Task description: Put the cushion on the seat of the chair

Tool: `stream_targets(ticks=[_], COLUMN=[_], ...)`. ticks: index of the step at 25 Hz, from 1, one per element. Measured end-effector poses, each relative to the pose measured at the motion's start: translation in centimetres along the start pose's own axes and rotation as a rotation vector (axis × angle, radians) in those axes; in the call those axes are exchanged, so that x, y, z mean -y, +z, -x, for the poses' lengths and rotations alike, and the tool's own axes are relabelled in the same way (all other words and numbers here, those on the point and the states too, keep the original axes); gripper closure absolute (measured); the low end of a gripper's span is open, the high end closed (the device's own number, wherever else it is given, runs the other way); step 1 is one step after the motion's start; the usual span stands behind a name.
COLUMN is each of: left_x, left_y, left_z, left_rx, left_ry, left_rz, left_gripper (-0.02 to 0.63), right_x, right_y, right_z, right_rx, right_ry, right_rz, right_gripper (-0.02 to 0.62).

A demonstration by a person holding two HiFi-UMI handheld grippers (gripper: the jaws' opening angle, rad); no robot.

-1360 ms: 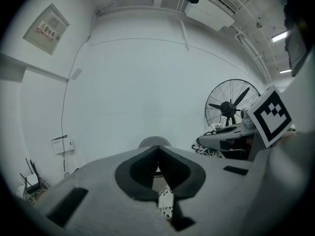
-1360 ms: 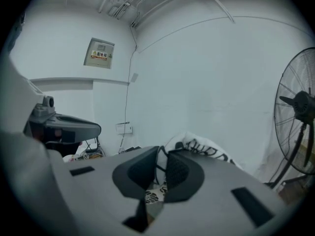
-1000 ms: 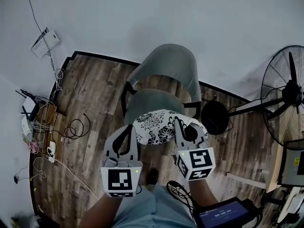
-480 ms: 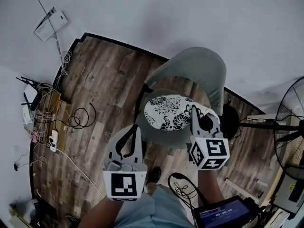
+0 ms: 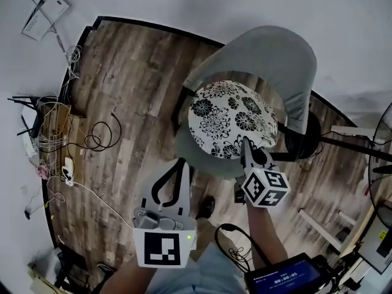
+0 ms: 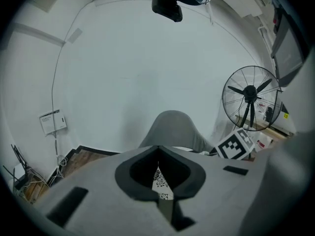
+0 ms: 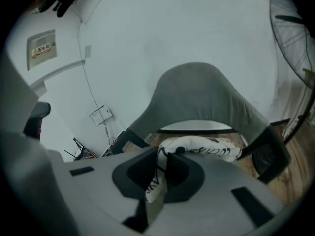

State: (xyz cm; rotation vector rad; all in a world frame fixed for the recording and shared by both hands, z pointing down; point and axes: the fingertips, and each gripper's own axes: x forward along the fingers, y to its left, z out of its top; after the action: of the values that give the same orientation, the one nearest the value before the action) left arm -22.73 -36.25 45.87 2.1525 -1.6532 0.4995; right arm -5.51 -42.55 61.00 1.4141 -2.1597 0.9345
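Note:
A round white cushion with black flowers lies flat over the seat of the grey shell chair. My right gripper is shut on the cushion's near edge. In the right gripper view a fold of the cushion is pinched between the jaws of my right gripper, in front of the chair back. My left gripper hangs before the seat's front left, jaws together and holding nothing. In the left gripper view a sliver of cushion shows past its tips.
A tangle of cables and small devices lies on the wood floor by the left wall. A standing fan's dark base sits behind the chair at the right. A tablet screen hangs at the person's waist. A shoe stands before the seat.
The right gripper has carried the cushion forward and down, from in front of the chair to over its seat. The left gripper, first at the cushion's left edge, now trails behind it.

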Motion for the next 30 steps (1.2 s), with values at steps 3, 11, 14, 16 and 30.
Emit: stream_targets(ticks=[3, 11, 14, 16, 30], left_x=[0.9, 3.5, 4.5, 5.2, 9.2], left_y=[-1.1, -3.1, -4.2, -5.0, -8.8], left_z=[-0.8, -3.1, -3.8, -4.0, -4.4], left_rx=[-0.038, -0.098, -0.12, -0.133, -0.179], left_ry=[-0.037, -0.098, -0.123, -0.136, -0.233], left_rz=[-0.003, -0.01, -0.02, -0.026, -0.095], left_gripper=[0.604, 0.603, 0.604, 0.603, 0.603], right_x=[1.7, 5.9, 6.5, 6.8, 9.4], right_y=[-4.0, -9.7, -12.3, -14.1, -21.9], right_z=[-0.1, -0.3, -0.3, -0.1, 2.0], right_rx=[-0.039, -0.086, -0.119, -0.132, -0.165], right_ry=[-0.039, -0.086, -0.093, -0.097, -0.161], right_rz=[-0.068, -0.167, -0.158, -0.162, -0.279], right_gripper=[0.577, 0.571, 0.569, 0.568, 0.561])
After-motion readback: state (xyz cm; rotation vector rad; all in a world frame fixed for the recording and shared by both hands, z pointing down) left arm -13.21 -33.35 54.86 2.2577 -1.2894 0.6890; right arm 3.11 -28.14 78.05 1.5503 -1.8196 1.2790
